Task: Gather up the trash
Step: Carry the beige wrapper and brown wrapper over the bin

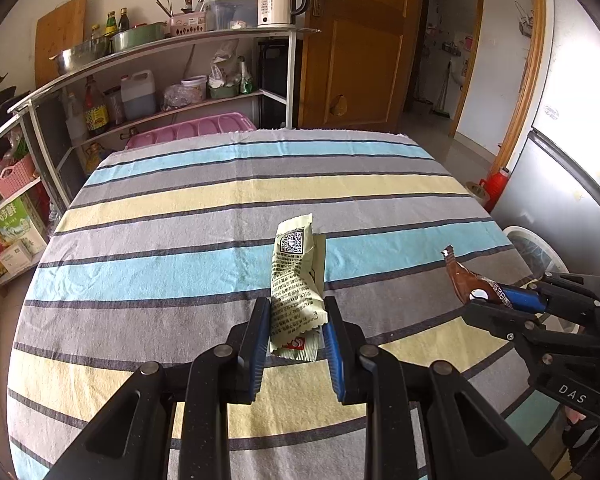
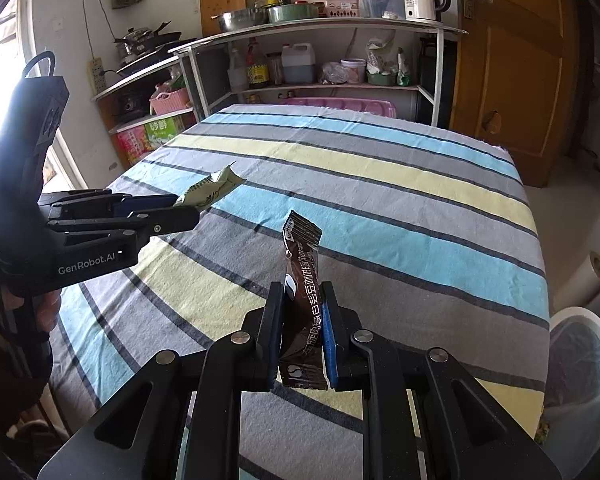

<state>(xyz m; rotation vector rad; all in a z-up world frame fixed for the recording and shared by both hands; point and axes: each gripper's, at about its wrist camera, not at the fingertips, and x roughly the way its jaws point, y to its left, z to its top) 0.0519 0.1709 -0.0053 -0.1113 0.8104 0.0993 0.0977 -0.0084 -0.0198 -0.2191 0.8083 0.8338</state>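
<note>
My left gripper (image 1: pixel 296 320) is shut on a pale green snack wrapper (image 1: pixel 296 276) with a QR code, held upright above the striped tablecloth (image 1: pixel 180 216). It also shows at the left of the right wrist view, the left gripper (image 2: pixel 180 208) with the green wrapper (image 2: pixel 212 190) sticking out. My right gripper (image 2: pixel 302 312) is shut on a brown coffee sachet (image 2: pixel 302 264), held upright over the table. In the left wrist view the right gripper (image 1: pixel 496 300) is at the right with the brown sachet (image 1: pixel 462 278).
A white waste bin (image 2: pixel 580 380) with a dark liner stands on the floor by the table's right edge; it also shows in the left wrist view (image 1: pixel 536 248). A metal shelf (image 1: pixel 160 44) with bottles and pots stands behind the table. A wooden door (image 1: pixel 360 40) is at the back.
</note>
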